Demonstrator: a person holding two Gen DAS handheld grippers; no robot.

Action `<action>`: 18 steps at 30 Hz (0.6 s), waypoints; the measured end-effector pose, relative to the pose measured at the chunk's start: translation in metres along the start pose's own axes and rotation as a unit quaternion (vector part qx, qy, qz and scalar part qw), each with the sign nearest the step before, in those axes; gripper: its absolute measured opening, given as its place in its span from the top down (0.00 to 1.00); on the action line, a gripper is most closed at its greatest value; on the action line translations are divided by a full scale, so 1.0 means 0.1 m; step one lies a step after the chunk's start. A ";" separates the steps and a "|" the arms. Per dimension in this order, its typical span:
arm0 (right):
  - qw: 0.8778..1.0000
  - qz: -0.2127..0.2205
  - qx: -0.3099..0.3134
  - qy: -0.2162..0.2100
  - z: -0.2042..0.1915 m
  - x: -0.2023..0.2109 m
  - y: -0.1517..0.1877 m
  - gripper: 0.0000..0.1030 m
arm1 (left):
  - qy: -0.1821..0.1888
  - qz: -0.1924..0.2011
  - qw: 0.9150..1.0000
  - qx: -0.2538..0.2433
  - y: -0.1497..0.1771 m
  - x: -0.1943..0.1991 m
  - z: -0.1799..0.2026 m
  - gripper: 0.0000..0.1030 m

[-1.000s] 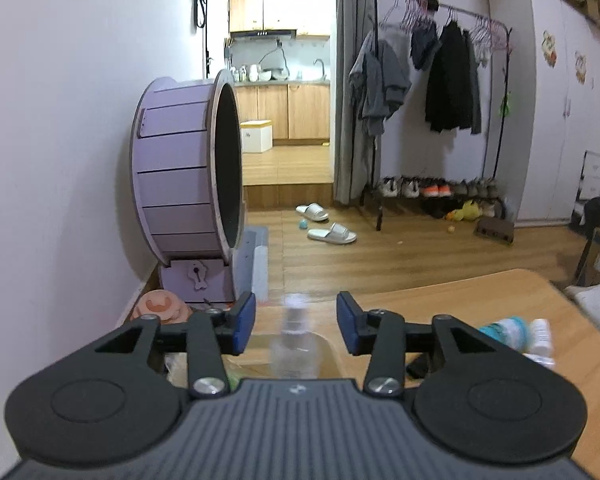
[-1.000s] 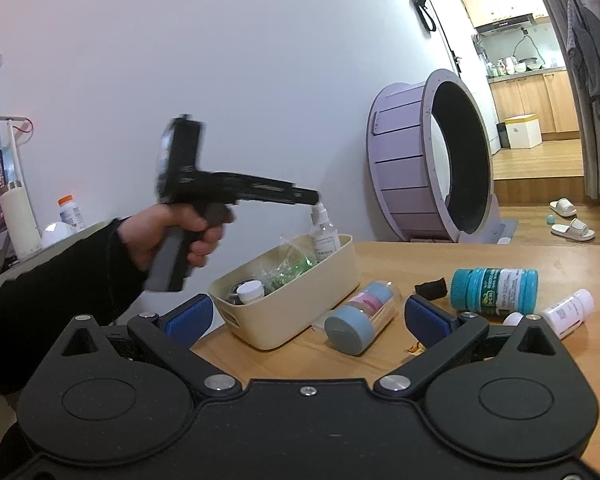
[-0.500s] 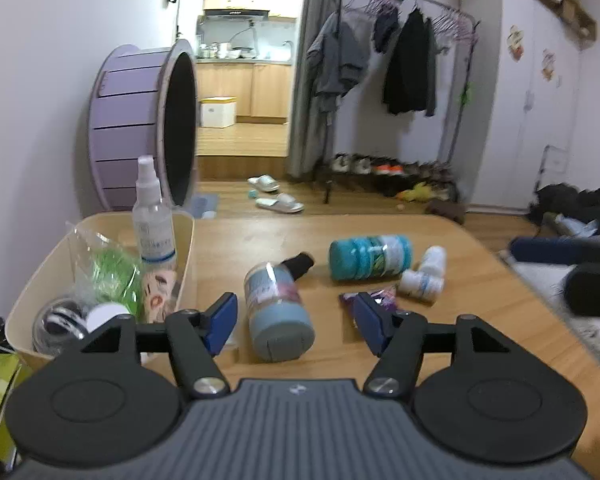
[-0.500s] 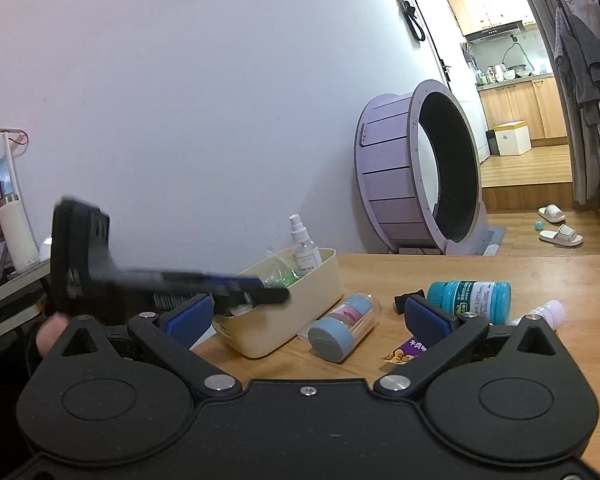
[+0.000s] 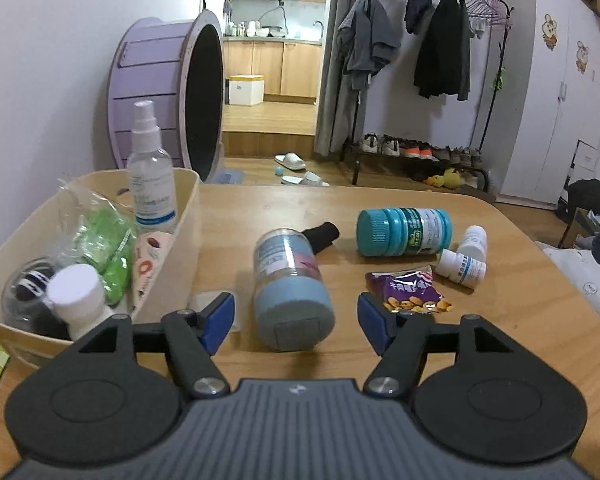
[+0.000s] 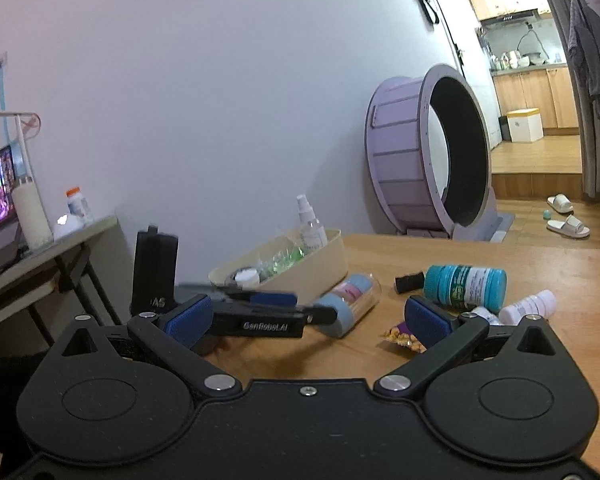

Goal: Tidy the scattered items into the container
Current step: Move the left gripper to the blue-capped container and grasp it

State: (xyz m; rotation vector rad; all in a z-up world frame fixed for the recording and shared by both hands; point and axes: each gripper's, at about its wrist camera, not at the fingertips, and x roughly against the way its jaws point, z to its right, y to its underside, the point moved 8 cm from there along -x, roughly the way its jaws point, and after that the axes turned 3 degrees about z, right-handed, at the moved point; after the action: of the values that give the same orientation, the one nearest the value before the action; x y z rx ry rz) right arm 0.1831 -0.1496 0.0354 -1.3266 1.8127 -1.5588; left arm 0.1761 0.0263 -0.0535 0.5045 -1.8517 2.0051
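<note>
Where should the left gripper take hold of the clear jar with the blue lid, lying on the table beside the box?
Grip the jar across its round body, just behind the blue lid. It lies on its side with the lid toward the left gripper, whose open jaws already stand on either side of it. Come straight forward and low, the fingers closing on its two curved sides.

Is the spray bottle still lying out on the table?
No, the spray bottle stands upright inside the cream container, at its far end.
</note>
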 end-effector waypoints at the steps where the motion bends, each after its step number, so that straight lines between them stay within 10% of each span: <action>1: 1.000 -0.004 0.002 0.000 -0.01 0.00 0.01 0.00 | 0.000 -0.002 1.000 0.000 0.01 -0.01 0.01 0.35; 13: 1.000 -0.010 0.010 0.004 -0.02 0.10 0.04 0.00 | -0.037 -0.012 0.999 0.000 0.09 -0.13 0.05 0.36; 18: 1.000 -0.009 0.013 0.004 -0.01 0.14 0.04 0.00 | -0.037 -0.017 0.999 -0.012 0.12 -0.19 0.09 0.52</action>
State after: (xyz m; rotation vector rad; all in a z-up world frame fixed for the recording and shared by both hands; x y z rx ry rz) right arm 0.1736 -0.1613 0.0357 -1.3305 1.7851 -1.5935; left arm 0.1864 0.0164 -0.0726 0.6074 -1.8954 1.9658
